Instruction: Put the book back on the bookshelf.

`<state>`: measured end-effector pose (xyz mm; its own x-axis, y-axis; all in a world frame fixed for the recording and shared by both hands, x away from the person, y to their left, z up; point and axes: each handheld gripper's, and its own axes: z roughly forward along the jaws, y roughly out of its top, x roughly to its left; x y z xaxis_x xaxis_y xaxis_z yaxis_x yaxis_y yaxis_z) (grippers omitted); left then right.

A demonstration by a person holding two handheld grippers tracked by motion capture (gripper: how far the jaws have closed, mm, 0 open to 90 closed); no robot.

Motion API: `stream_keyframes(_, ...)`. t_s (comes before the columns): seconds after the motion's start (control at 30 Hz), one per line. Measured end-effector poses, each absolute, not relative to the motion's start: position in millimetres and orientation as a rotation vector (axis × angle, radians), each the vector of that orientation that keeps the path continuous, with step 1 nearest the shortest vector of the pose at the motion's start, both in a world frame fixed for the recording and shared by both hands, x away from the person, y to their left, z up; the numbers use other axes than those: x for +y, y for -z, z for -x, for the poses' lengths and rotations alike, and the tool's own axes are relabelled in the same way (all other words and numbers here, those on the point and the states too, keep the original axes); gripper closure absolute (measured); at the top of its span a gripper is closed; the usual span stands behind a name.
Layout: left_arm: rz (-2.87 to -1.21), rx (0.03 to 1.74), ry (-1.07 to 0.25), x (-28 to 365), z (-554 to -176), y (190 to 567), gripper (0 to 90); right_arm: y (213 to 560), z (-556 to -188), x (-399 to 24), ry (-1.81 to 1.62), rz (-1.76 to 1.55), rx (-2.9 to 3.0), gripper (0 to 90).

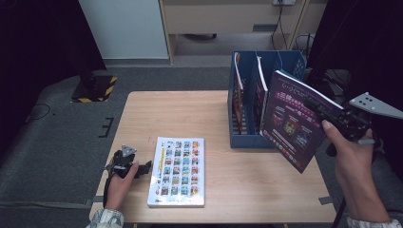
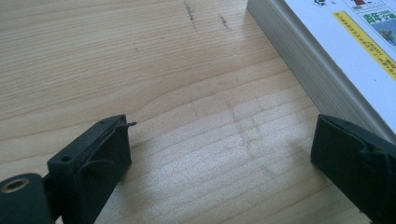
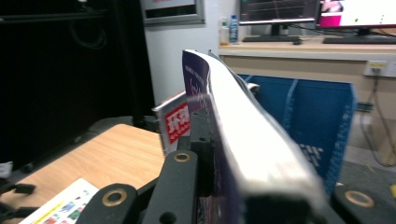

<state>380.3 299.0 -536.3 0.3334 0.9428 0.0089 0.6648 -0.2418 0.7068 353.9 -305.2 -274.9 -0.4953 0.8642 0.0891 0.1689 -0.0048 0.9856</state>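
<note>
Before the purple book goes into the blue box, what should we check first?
1. Right tool gripping the purple book: ok, clamped on its edge.
2. Book lifted off the table: ok.
3. Room in the blue file box: cannot tell; two books already stand inside.
4. Book upright for sliding in: not ok, it tilts.
5. Left tool out of the way: ok, open, beside the white book.

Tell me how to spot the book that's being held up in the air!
Find the blue file box at the far right side of the wooden table. Just in front of it, the right tool grips a purple book, lifted off the table. Unlike the white book lying flat, this one is dark purple and stands tilted.
</note>
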Motion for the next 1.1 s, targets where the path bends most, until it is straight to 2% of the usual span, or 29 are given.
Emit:
stream_keyframes(0.5,-1.996,1.405,-0.592,299.0,-380.3,536.3,3.9,265.7,-377.0,-290.4,-1.395,-1.083,1.665,84.0)
stream_keyframes(1.1,-1.996,1.405,-0.592,299.0,-380.3,536.4,3.9,281.3,-418.8,-277.8,-1.383,-1.162,1.560,84.0)
